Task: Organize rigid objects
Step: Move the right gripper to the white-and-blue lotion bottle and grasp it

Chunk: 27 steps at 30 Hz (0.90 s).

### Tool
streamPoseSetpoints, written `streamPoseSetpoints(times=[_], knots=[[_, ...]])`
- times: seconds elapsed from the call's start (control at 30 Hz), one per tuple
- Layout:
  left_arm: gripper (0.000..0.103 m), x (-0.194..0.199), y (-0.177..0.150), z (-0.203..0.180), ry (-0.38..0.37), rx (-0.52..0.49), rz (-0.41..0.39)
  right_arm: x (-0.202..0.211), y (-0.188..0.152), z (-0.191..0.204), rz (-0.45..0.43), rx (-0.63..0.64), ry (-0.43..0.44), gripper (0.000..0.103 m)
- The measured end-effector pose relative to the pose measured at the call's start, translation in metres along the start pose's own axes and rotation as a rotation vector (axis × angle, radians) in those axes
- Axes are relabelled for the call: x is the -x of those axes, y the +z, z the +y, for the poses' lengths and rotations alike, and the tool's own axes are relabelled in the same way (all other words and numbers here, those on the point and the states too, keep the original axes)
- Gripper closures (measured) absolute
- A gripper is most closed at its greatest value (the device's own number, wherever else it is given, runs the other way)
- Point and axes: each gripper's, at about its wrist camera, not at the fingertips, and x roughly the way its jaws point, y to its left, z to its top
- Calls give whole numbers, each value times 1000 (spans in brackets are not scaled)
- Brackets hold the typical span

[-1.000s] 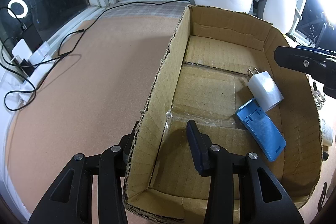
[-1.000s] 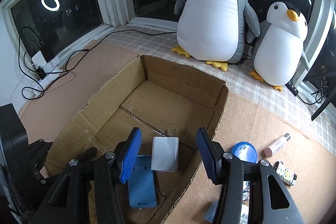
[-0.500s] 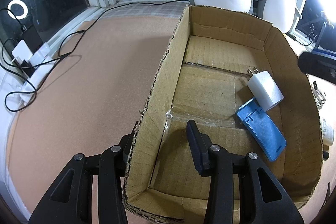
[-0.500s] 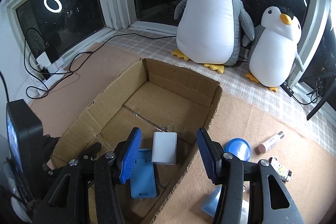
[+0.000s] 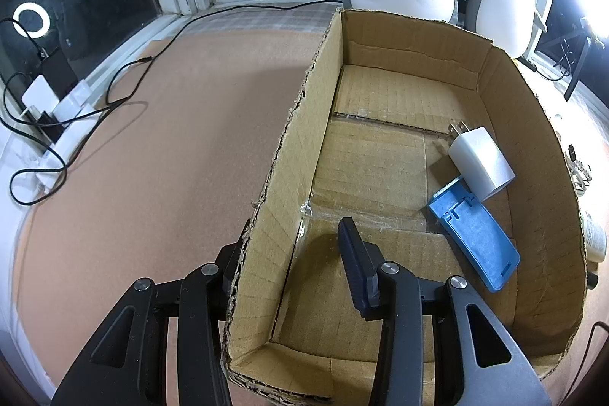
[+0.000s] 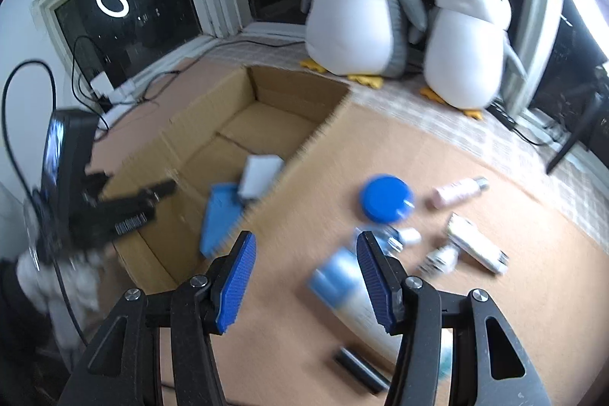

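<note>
Left fingers [image 5: 291, 253] clamped on near wall of open brown cardboard box [image 5: 300, 155]. Inside, beyond them: white plug-in charger [image 5: 481, 162], flat blue plastic holder [image 5: 475, 234]. Right fingers [image 6: 302, 276] apart, empty, above cork-brown counter [image 6: 399, 147]. Ahead, unsorted: round blue lid [image 6: 386, 196], pink tube [image 6: 458, 191], white tube [image 6: 475, 246], blue-white bottle [image 6: 342, 288]. Two in; most left.

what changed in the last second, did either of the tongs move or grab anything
The right tongs swung out of the brown cardboard box to the loose items on the table beside it, open and empty, now over a blurred blue-and-white tube. The left tongs stayed clamped on the box's side wall. The white charger plug and blue plastic holder lie unmoved inside.
</note>
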Motion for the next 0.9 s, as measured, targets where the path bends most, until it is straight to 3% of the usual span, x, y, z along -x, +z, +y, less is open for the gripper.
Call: streamPoseSetpoints(times=[0.37,0.6,0.7,0.9], knots=[[62,1,1,-3,12,-5,5,13,-48,-55,56,68,-7,51],[62,1,2,-3,18,-7,11,0,-49,-61,86,140,1,50],[62,2,2,-4,19,-7,13,-8,-46,-58,99,161,30,40],[62,2,1,-3,22,-8,14,-27,-41,-49,131,238,35,40]])
